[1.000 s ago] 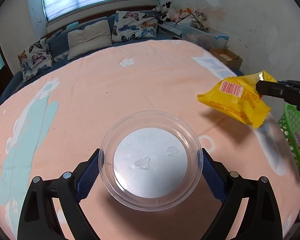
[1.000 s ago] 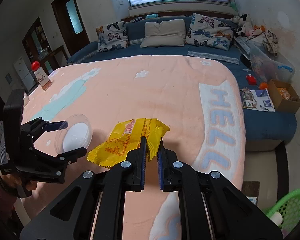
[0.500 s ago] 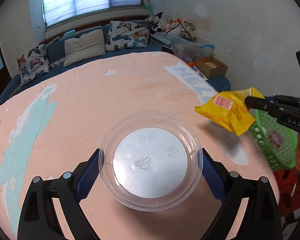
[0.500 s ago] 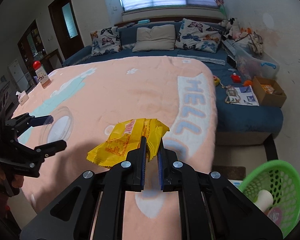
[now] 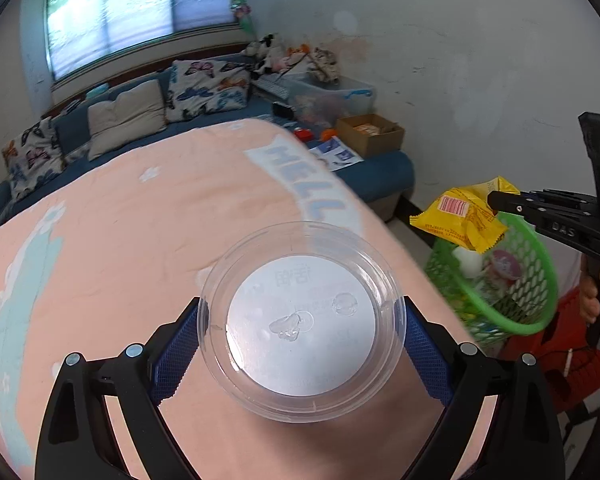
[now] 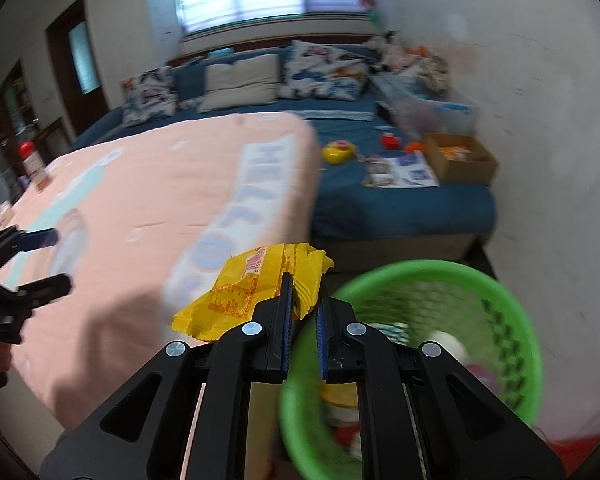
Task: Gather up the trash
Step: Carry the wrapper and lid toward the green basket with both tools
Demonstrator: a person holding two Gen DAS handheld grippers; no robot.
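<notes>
My left gripper (image 5: 300, 322) is shut on a clear round plastic lid (image 5: 300, 320) and holds it above the pink blanket (image 5: 140, 220). My right gripper (image 6: 302, 300) is shut on a yellow snack wrapper (image 6: 244, 292) by its edge, over the near rim of the green mesh basket (image 6: 512, 320). In the left wrist view the wrapper (image 5: 456, 220) hangs above the basket (image 5: 540, 272), which holds a white cup and other trash. The left gripper (image 6: 24, 260) shows at the left of the right wrist view.
The blue mattress (image 6: 400, 204) beyond the blanket carries a cardboard box (image 6: 460, 158), papers and small toys. Pillows (image 5: 128, 116) line the far side. A red stool (image 5: 560, 356) sits under the basket. A red-capped bottle (image 6: 32, 160) stands at the far left.
Both grippers have swung right. The wrapper has moved from over the blanket's edge to over the green basket. The lid stays gripped in the left gripper.
</notes>
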